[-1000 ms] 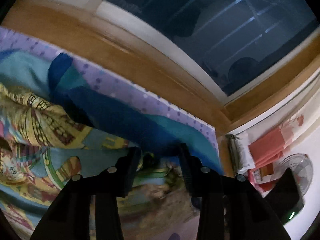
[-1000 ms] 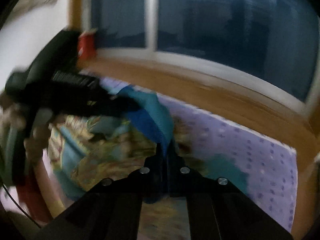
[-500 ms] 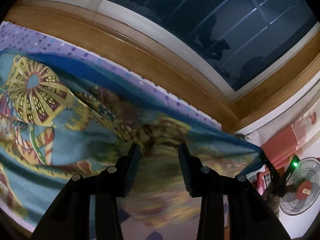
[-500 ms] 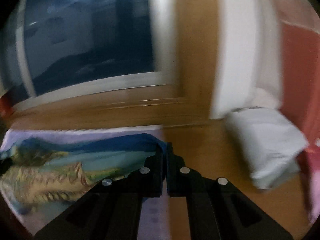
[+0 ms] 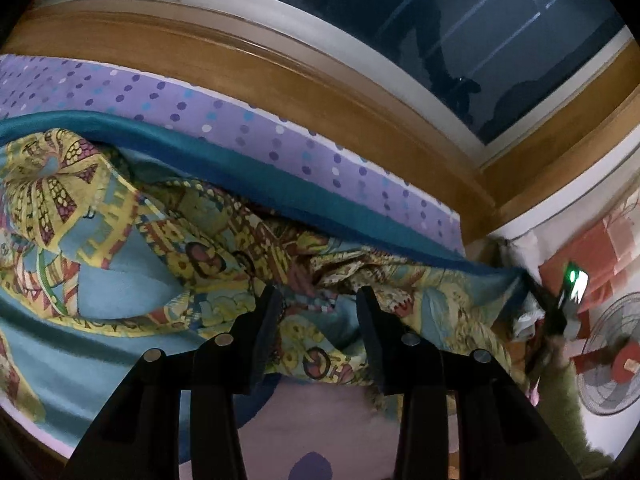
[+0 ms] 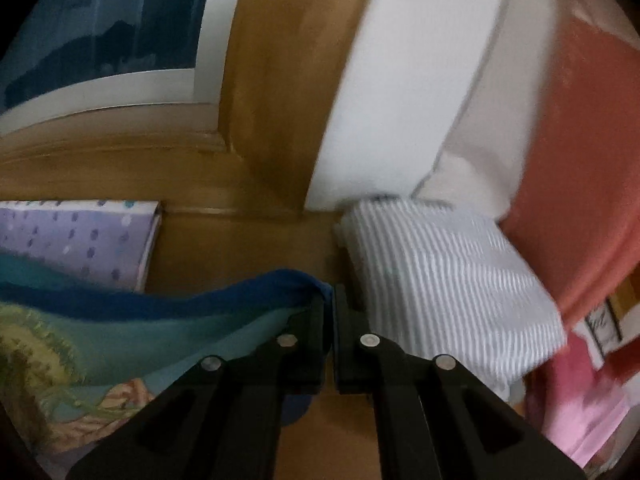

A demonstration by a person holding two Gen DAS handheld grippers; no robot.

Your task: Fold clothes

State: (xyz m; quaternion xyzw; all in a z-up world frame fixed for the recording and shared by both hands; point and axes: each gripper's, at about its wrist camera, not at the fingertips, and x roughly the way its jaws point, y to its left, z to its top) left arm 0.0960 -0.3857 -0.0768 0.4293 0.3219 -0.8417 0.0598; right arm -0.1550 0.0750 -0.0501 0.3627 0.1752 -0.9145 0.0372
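Note:
A teal cloth with a yellow and red pattern and a dark blue border (image 5: 132, 240) lies spread and bunched on a purple dotted mattress (image 5: 224, 112). My left gripper (image 5: 318, 300) is open, with its jaws apart just above the bunched middle of the cloth. My right gripper (image 6: 333, 300) is shut on the blue border corner of the cloth (image 6: 256, 292) and holds it stretched past the mattress edge (image 6: 150, 236). The right gripper also shows at the far right of the left wrist view (image 5: 536, 286).
A wooden ledge (image 5: 248, 60) and a dark window (image 5: 460, 20) run behind the mattress. A folded white striped pile (image 6: 452, 292) lies on the wooden surface beside the right gripper. Orange fabric (image 6: 580, 152) hangs behind it. A fan (image 5: 612, 364) stands at the right.
The right gripper pulled the cloth's corner away from the left gripper, out past the mattress edge. The cloth went from a bunched heap to stretched wide. The left gripper stayed open over it.

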